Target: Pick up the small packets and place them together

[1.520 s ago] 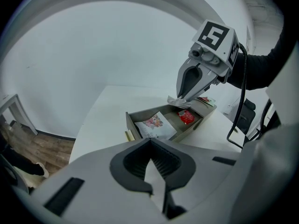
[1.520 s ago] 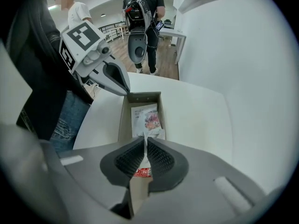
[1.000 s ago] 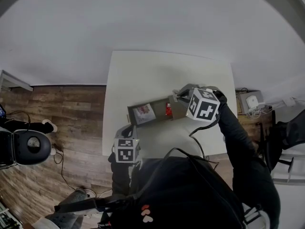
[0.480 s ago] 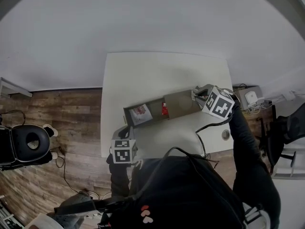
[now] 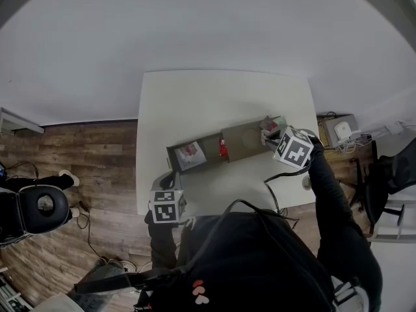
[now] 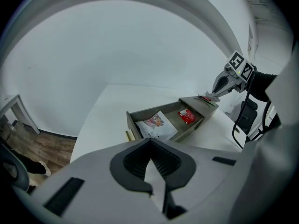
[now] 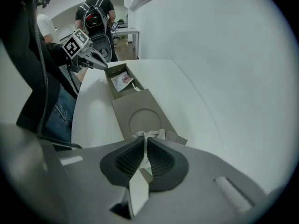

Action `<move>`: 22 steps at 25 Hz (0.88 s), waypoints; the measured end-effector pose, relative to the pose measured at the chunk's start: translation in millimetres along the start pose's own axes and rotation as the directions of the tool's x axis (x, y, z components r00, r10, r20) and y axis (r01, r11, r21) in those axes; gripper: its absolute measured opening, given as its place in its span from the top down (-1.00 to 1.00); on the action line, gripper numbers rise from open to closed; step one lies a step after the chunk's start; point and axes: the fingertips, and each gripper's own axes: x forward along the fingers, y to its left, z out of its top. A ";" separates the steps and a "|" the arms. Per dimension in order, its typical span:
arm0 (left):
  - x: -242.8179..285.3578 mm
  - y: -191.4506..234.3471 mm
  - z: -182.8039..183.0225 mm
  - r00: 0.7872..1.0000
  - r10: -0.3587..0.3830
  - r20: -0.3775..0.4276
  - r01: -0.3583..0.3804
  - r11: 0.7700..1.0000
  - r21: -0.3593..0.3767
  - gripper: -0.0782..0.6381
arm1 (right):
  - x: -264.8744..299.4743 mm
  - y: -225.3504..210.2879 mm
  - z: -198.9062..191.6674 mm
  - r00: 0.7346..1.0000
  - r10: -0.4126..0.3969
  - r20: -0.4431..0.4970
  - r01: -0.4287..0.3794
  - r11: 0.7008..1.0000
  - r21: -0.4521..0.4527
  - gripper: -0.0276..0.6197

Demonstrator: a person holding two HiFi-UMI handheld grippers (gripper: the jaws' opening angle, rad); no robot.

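A long grey-brown tray (image 5: 211, 149) lies across the white table. Its left compartment holds a white printed packet (image 5: 190, 153) and a small red packet (image 5: 223, 149). My right gripper (image 5: 268, 134) is over the tray's right end, pointing steeply down, shut on a small white crinkled packet (image 7: 147, 135). Another small packet (image 7: 176, 137) lies just beside it. My left gripper (image 5: 171, 175) hovers at the table's near edge by the tray's left end, shut and empty. In the left gripper view the white packet (image 6: 156, 125) and red packet (image 6: 187, 116) show clearly.
A flat panel with a round recess (image 7: 144, 119) covers the tray's middle. A small round object (image 5: 305, 182) lies on the table at the right. A person with a backpack (image 7: 97, 13) stands far off. An office chair (image 5: 36, 203) is on the wooden floor.
My right gripper has moved right along the tray, from its middle to its right end, and dropped lower. The left gripper has stayed in place.
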 end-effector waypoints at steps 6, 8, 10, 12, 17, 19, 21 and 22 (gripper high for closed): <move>-1.1 -1.7 -0.4 1.000 0.001 -0.003 -0.001 1.000 -0.009 0.78 | 10.4 4.2 -1.2 1.000 0.000 0.013 0.000 1.000 0.003 0.84; 0.6 -0.1 0.0 1.000 0.009 0.011 -0.009 1.000 -0.007 0.78 | 12.4 5.1 -1.5 1.000 0.004 0.011 -0.004 1.000 0.002 0.84; 1.1 0.1 0.6 1.000 0.007 0.012 -0.007 1.000 -0.009 0.78 | 13.7 5.4 -1.5 1.000 0.011 0.009 -0.011 1.000 0.004 0.83; -0.4 -1.3 0.7 1.000 0.001 0.000 -0.001 1.000 -0.012 0.78 | 14.6 5.6 -1.6 1.000 0.014 0.006 -0.014 1.000 0.005 0.83; 2.0 0.2 -0.9 1.000 0.004 0.001 -0.004 1.000 -0.002 0.78 | 17.5 7.4 -1.4 1.000 0.021 0.006 -0.021 1.000 -0.001 0.79; 1.0 -0.6 -0.6 1.000 0.000 -0.006 0.000 1.000 -0.001 0.78 | 18.2 8.2 -1.0 1.000 0.024 0.009 -0.024 1.000 0.001 0.77; 0.1 -0.3 -0.5 1.000 0.001 -0.004 -0.001 1.000 -0.001 0.78 | 18.8 10.2 -1.2 0.999 0.032 0.007 -0.032 0.999 0.003 0.75; 0.2 0.3 -0.6 1.000 0.003 -0.001 -0.003 1.000 0.000 0.78 | 18.9 10.8 -1.0 0.999 0.034 0.008 -0.034 0.999 0.005 0.71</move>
